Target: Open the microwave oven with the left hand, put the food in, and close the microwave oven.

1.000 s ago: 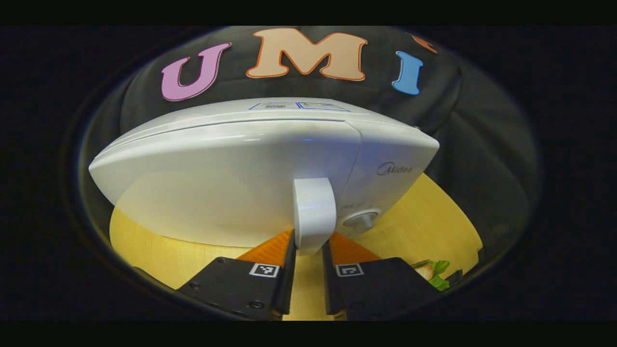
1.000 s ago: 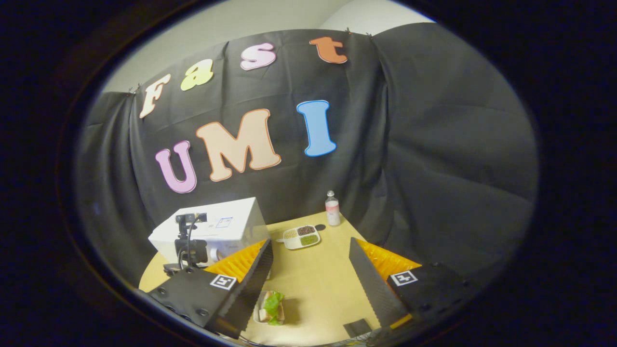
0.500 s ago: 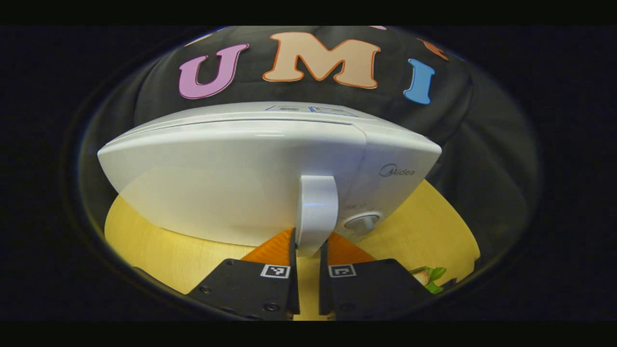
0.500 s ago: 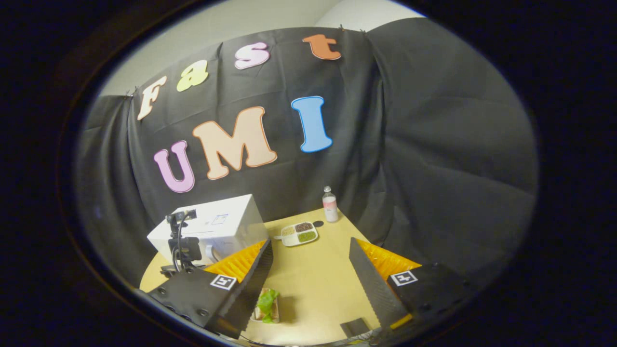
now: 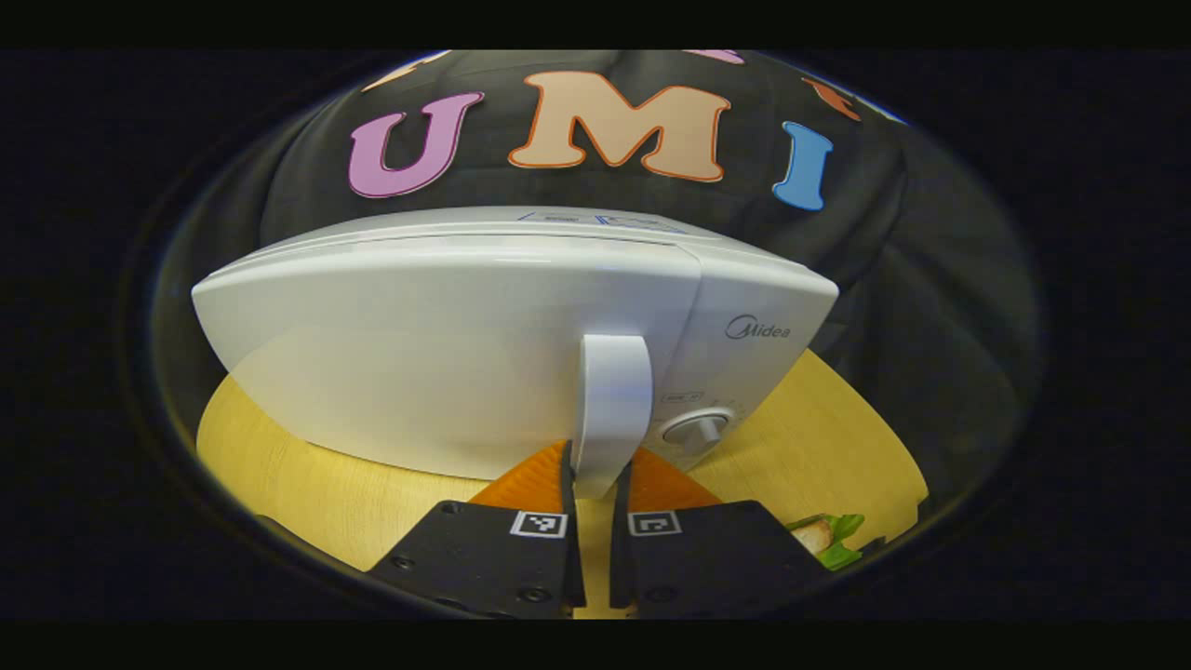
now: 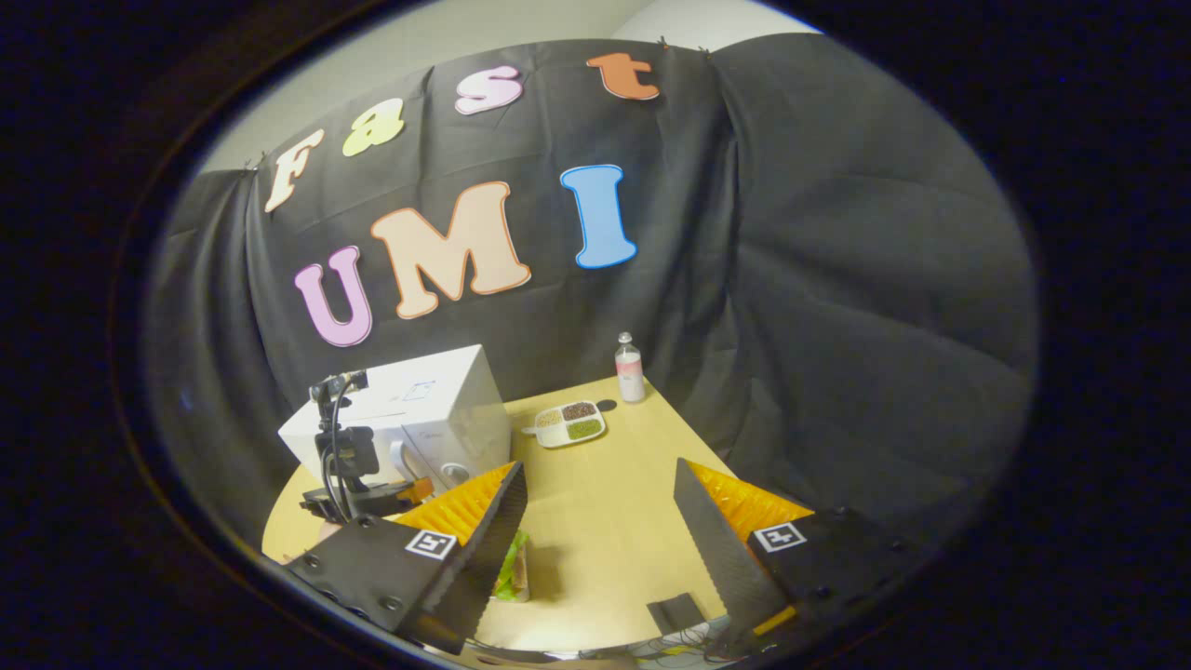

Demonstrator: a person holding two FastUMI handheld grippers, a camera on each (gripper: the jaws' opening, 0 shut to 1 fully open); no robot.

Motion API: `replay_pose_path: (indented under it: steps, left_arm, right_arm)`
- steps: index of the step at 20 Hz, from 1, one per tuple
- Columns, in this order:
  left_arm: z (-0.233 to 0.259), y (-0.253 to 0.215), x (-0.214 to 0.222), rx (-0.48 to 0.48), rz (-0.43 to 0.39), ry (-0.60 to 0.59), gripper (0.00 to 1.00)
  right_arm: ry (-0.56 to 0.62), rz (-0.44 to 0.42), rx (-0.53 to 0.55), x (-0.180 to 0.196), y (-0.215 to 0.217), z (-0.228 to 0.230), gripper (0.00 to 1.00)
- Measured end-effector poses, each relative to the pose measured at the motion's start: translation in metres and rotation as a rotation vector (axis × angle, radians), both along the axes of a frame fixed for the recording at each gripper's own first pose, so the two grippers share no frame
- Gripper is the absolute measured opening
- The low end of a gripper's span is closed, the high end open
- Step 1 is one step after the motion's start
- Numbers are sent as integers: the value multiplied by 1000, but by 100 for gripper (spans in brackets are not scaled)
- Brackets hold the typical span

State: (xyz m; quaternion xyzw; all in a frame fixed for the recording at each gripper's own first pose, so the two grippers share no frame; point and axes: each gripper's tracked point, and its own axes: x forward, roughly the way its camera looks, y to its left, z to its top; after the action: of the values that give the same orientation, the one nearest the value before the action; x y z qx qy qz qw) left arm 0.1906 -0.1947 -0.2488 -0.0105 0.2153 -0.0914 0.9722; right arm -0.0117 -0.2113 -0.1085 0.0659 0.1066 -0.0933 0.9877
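Brand name "Midea" stands on the control panel of the white microwave oven [image 5: 521, 344], at its upper right, above the dial [image 5: 696, 430]. Small print just above the dial is too fine to read. Labels on the oven's top and on the bottle [image 6: 630, 368] at the bench's far edge are illegible.

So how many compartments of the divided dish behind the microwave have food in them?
3. In the divided dish, right of the microwave: a pale filling at left, a dark one at the back, a green one in front. Any others aren't discernible.
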Motion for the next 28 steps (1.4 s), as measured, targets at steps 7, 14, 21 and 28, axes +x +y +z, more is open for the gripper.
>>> replay_pose_path:
  steps: [7, 14, 21, 28]
  left_arm:
    - [2, 1, -3, -30, 31, -9, 9]
    - [3, 1, -5, -63, 39, -10, 7]
    - [6, 2, -9, -47, 32, -12, 8]
    - [7, 1, -13, -64, 15, -15, 8]
  right_arm:
    - [44, -22, -12, -19, 2, -11, 99]
    - [53, 10, -20, -13, 13, -13, 100]
    - [52, 8, -20, 1, 15, -12, 100]
    - [68, 0, -23, 3, 10, -17, 99]
